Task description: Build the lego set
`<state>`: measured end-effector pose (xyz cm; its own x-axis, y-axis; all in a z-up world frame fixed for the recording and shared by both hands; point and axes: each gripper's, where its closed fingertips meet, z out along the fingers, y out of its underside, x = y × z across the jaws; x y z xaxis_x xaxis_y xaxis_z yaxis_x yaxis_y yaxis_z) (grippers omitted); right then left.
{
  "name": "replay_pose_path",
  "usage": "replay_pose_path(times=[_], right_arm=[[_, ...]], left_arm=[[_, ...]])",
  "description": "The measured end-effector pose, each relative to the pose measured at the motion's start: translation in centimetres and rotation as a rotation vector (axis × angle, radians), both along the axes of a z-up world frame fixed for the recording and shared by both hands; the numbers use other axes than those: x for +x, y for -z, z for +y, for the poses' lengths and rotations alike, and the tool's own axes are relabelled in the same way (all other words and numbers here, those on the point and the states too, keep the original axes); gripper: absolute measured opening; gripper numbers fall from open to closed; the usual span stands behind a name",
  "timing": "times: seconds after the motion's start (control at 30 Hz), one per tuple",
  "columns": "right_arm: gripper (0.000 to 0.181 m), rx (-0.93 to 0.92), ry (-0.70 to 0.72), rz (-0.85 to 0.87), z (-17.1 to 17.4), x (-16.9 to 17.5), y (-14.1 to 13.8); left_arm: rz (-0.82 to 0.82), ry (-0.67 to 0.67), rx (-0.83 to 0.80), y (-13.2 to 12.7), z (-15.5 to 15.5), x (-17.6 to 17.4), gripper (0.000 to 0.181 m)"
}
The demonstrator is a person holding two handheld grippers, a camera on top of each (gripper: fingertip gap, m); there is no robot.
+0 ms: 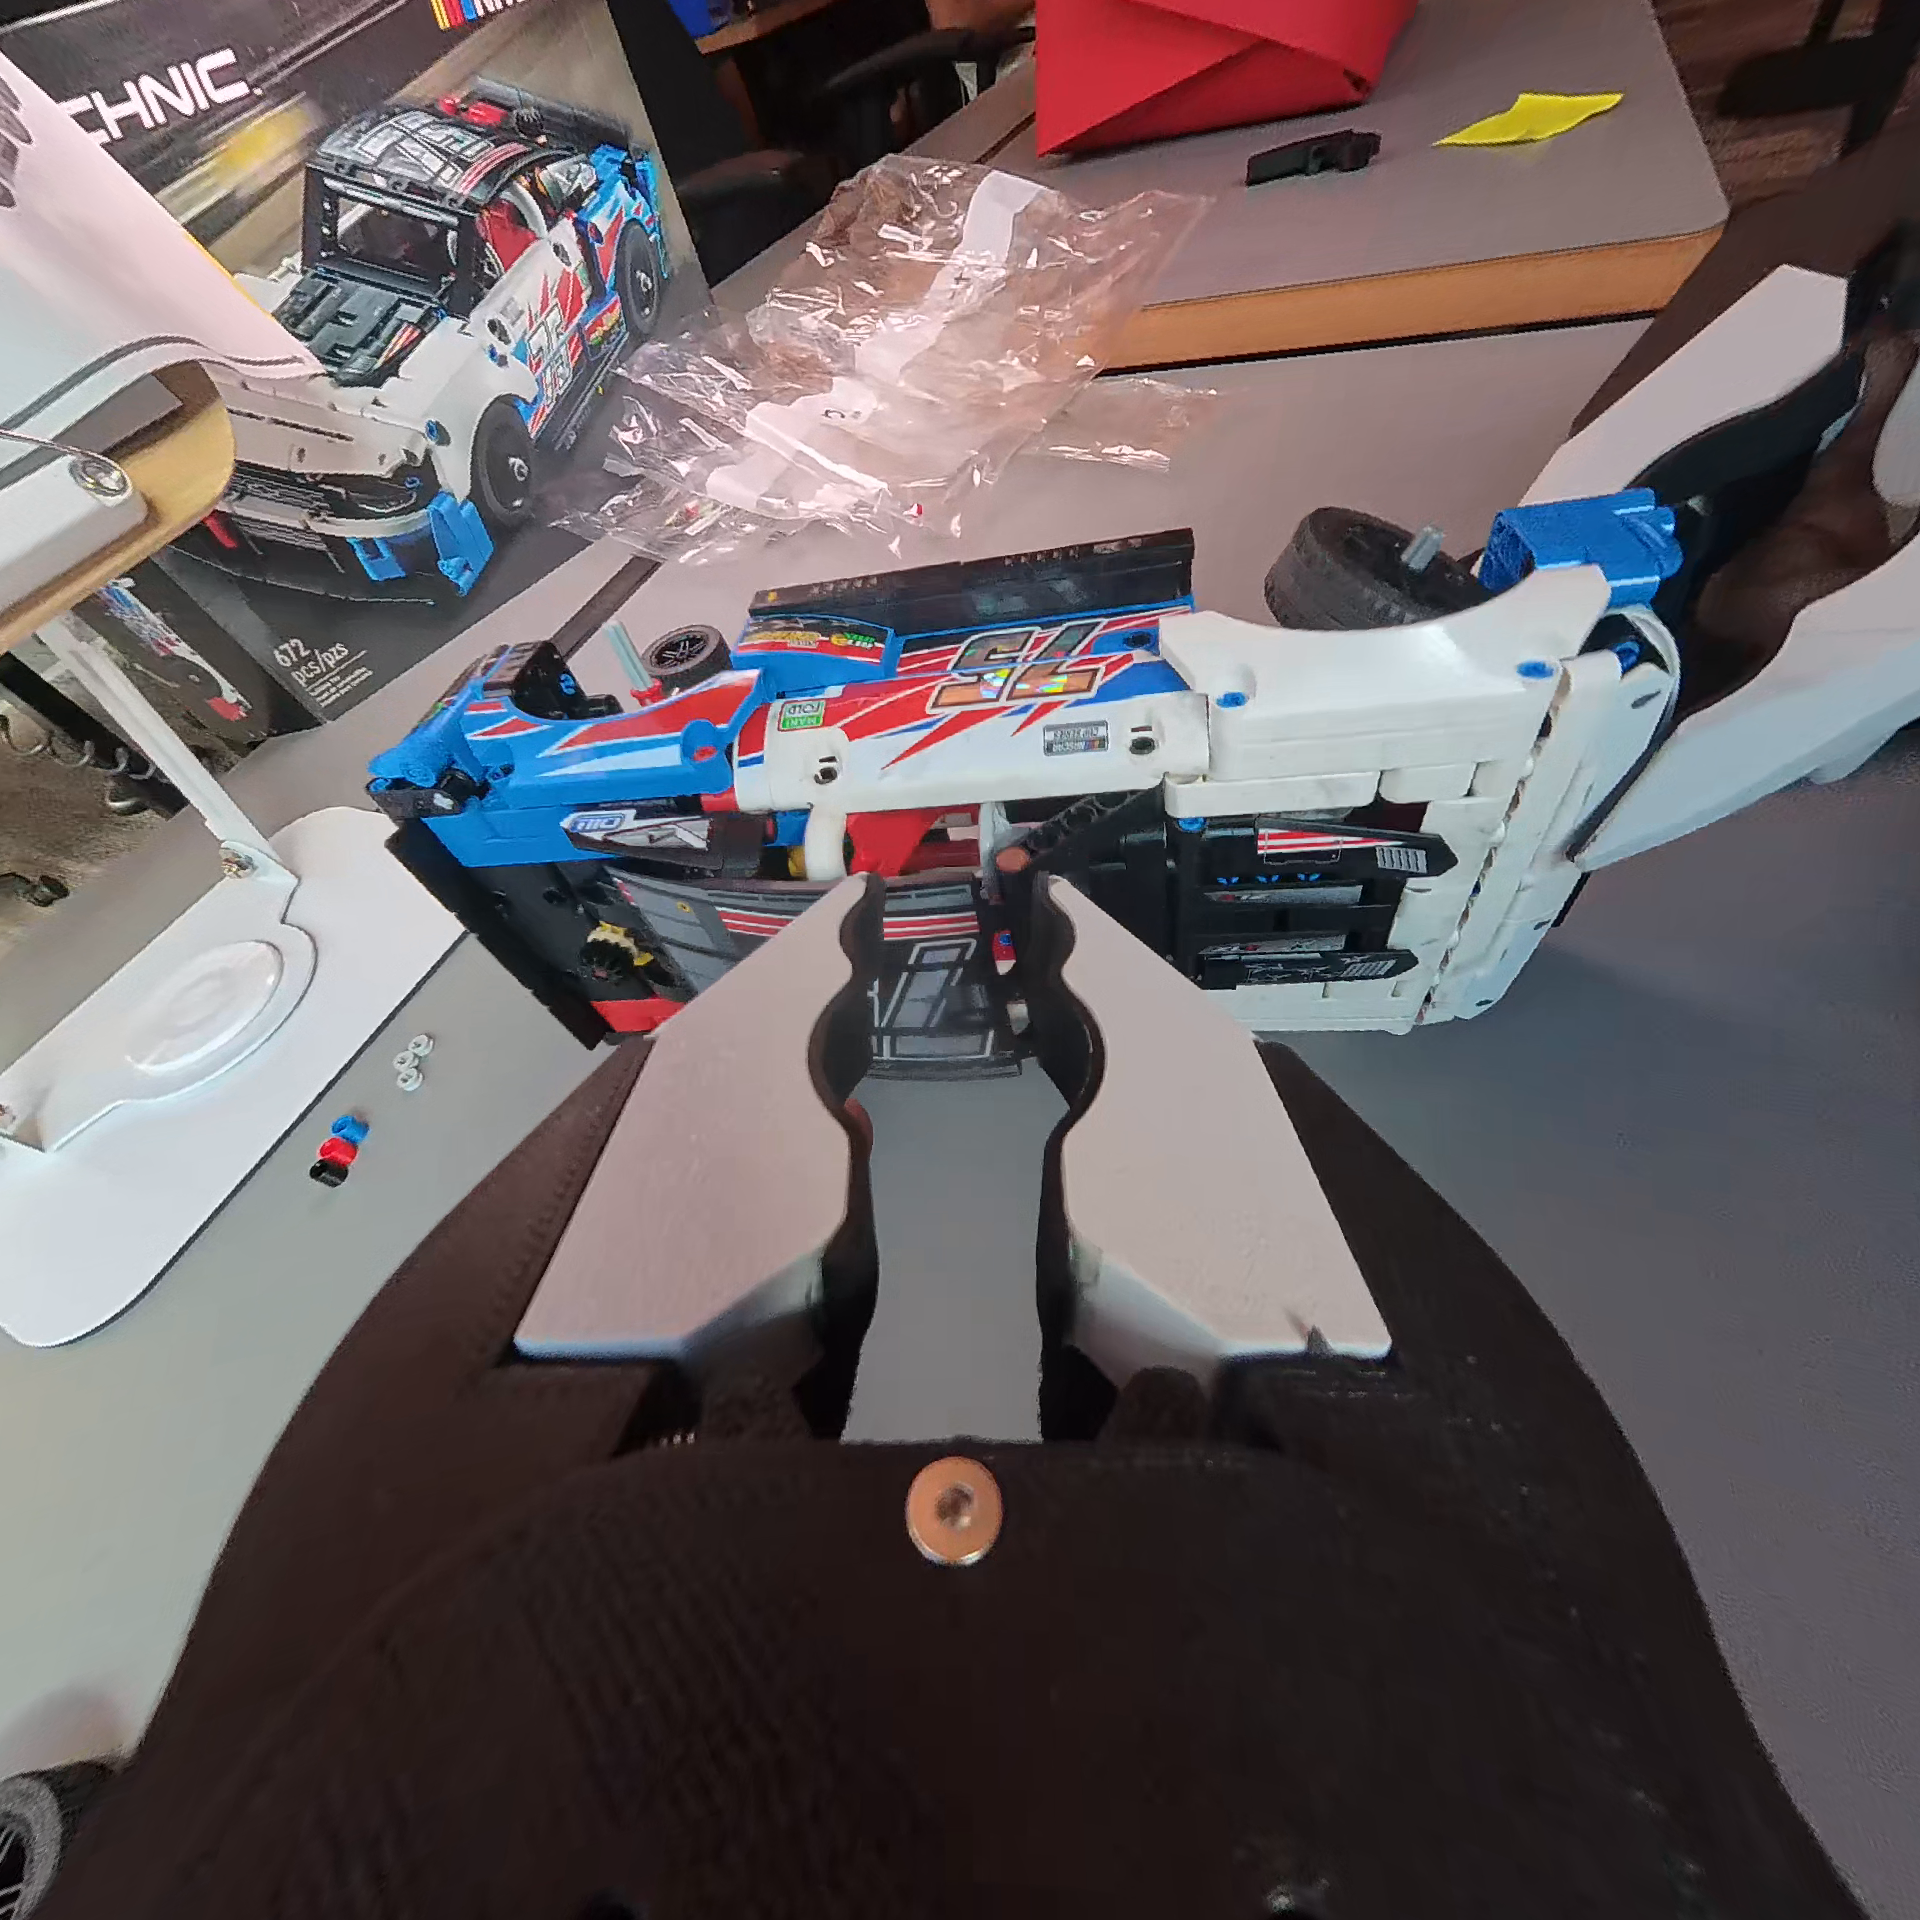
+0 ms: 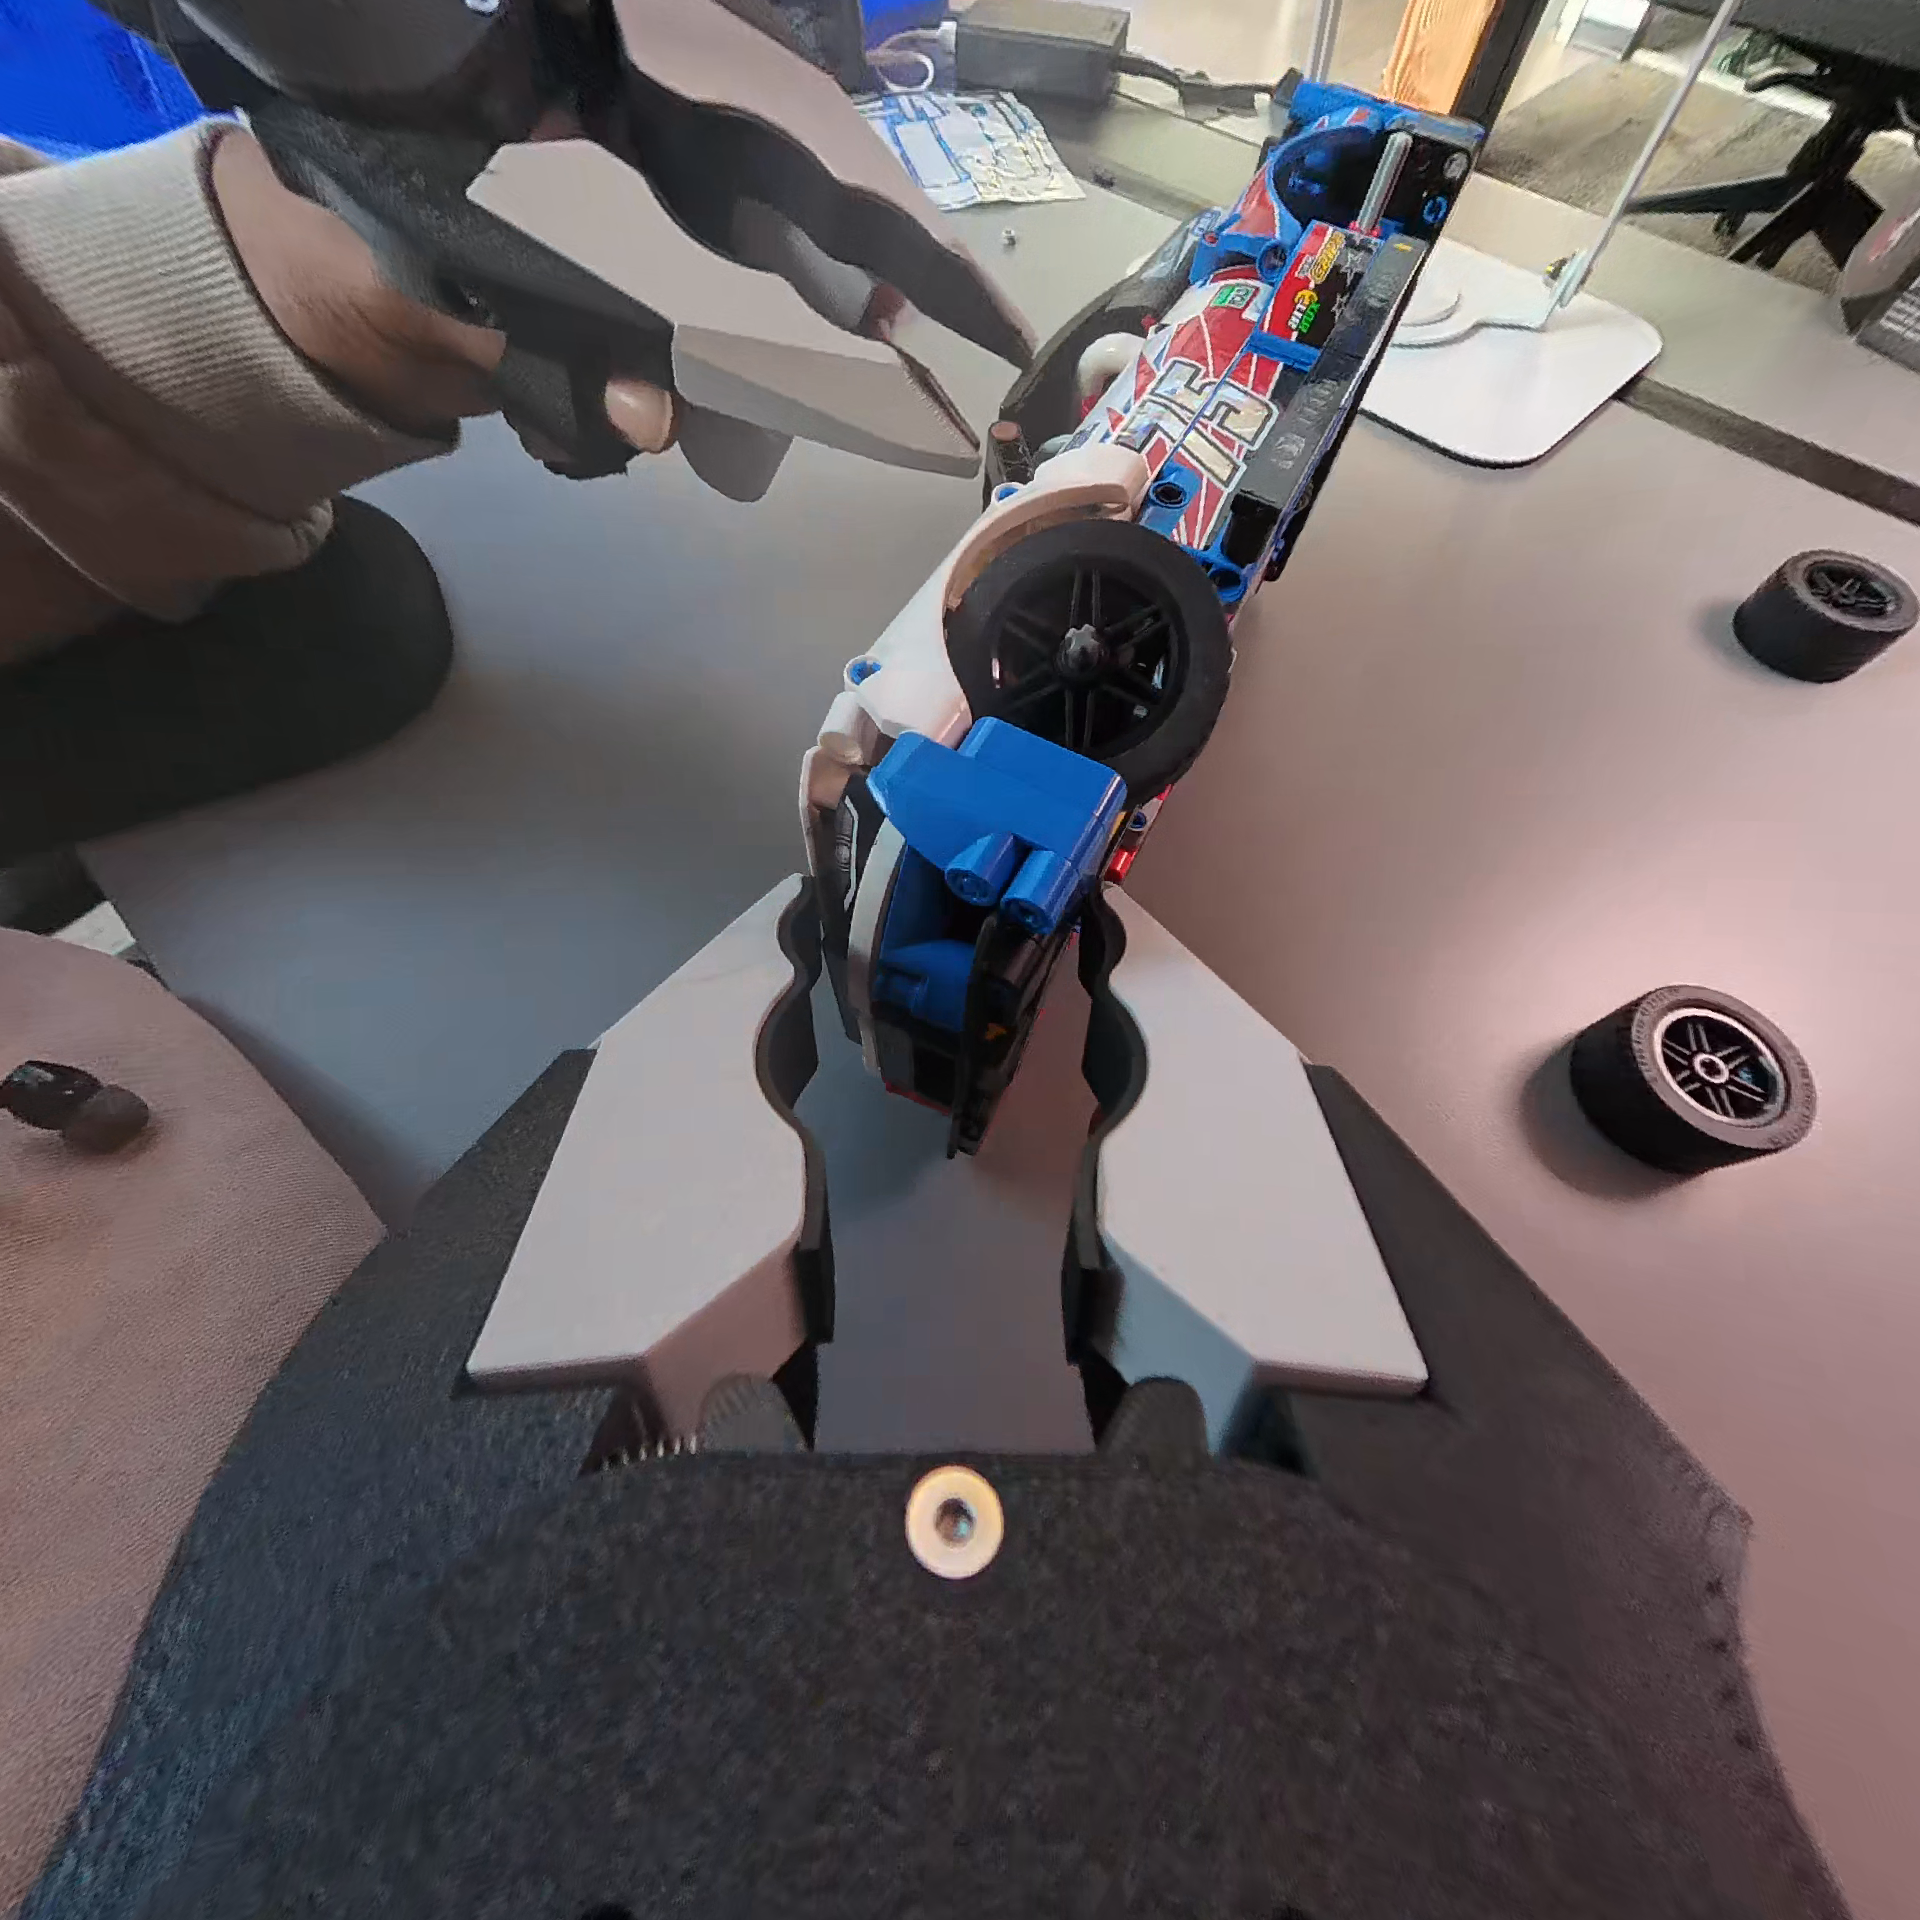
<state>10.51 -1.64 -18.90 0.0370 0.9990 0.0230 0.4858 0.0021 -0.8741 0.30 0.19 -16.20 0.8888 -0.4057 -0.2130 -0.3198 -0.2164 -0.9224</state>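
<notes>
Lying on its side on the grey table (image 2: 1558, 831), the blue, white and red lego car (image 1: 1039, 717) is steadied at its nose by the right gripper (image 2: 951, 935); the left gripper (image 1: 956, 894), jaws apart, reaches its roof, likely so loose black wheels (image 2: 1694, 1075) can go on.

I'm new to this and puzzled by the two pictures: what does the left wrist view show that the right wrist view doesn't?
Only the left view shows the set's box, an empty clear plastic bag and a red folded thing. Only the right view shows two loose wheels and a sleeved hand. Both show the car model on its side, the grey table and both grippers.
</notes>
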Motion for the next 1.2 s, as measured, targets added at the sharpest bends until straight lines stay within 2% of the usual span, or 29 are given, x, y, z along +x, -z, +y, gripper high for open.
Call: replay_pose_path(times=[0.03, 0.1, 0.2, 0.33, 0.53, 0.6, 0.7, 0.8, 0.9, 1.0, 1.1, 1.2], right_arm=[[0.047, 0.019, 0.0, -0.006, -0.3, -0.1, 0.0], [0.047, 0.062, -0.006, -0.02, -0.8, -0.3, 0.0], [0.047, 0.097, -0.011, -0.027, -1.1, -0.4, -0.1], [0.046, 0.054, -0.056, 0.003, -1.6, -0.2, -1.1], [0.054, -0.11, -0.218, 0.018, -1.6, 1.3, -3.4], [0.054, -0.086, -0.238, 0.012, 0.3, 2.0, -4.3], [0.044, 0.042, -0.214, -0.073, 5.7, 2.9, -4.0], [0.043, 0.215, -0.189, -0.313, 12.5, 3.8, -0.3], [0.048, 0.255, -0.264, -0.48, 16.1, 4.3, 3.2], [0.055, 0.248, -0.34, -0.52, 18.1, 3.7, 4.8], [0.056, 0.236, -0.44, -0.564, 18.8, 3.2, 5.5], [0.052, 0.201, -0.554, -0.572, 18.2, 2.6, 5.6]], left_arm=[[-0.017, -0.002, -0.008, 0.0, -0.1, -0.2, 0.026], [-0.047, 0.002, -0.056, 0.4, -0.3, -0.5, 0.039], [-0.06, 0.012, -0.088, 0.8, -0.6, -0.6, 0.045], [-0.065, 0.044, -0.096, 1.1, -0.9, 0.1, 0.045], [-0.109, 0.067, -0.103, 1.2, -0.9, 0.5, 0.043], [-0.096, 0.065, -0.1, 1.2, -1.0, 0.4, 0.043], [-0.096, 0.069, -0.103, 1.2, -1.0, 0.4, 0.042], [-0.104, 0.079, -0.115, 1.3, -1.1, 0.4, 0.043], [-0.105, 0.087, -0.113, 1.2, -1.3, 0.3, 0.044], [-0.155, 0.095, -0.089, 0.2, -1.6, -0.3, 0.045], [-0.263, 0.075, -0.07, -0.8, -1.8, -2.2, 0.047], [-0.355, 0.001, -0.044, -0.4, -1.3, -5.2, 0.043]])
